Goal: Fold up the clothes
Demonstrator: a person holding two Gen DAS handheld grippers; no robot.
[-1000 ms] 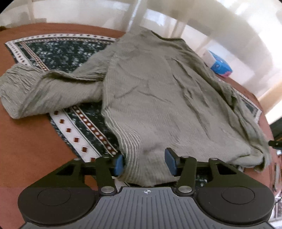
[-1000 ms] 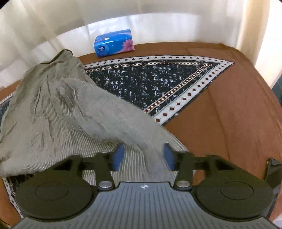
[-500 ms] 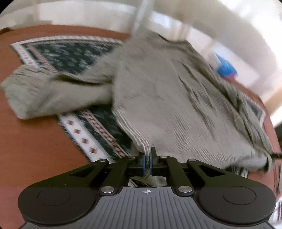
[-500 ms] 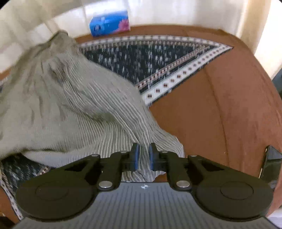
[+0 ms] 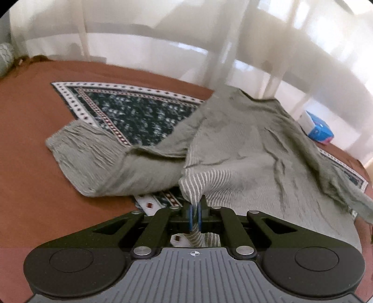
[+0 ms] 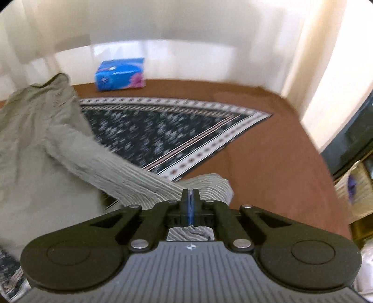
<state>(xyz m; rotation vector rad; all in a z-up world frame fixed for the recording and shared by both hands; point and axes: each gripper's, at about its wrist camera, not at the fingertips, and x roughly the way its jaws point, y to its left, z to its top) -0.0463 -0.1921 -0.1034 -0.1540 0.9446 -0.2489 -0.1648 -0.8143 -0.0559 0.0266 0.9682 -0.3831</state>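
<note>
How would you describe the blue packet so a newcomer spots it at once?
Start at the brown table with the dark patterned cloth. Past the cloth's far edge, by the white curtain, sits the tissue packet. It is the only bright blue thing, with a pink flower print.

Left claw (image 5: 195, 209) clamped; right claw (image 6: 190, 200) clamped.

The grey-green ribbed sweater (image 5: 244, 149) lies rumpled across the patterned cloth — one sleeve flopped out toward nine o'clock, its body spreading toward two. Its striped hem is bunched and lifted at six o'clock, the neckline toward twelve.
</note>
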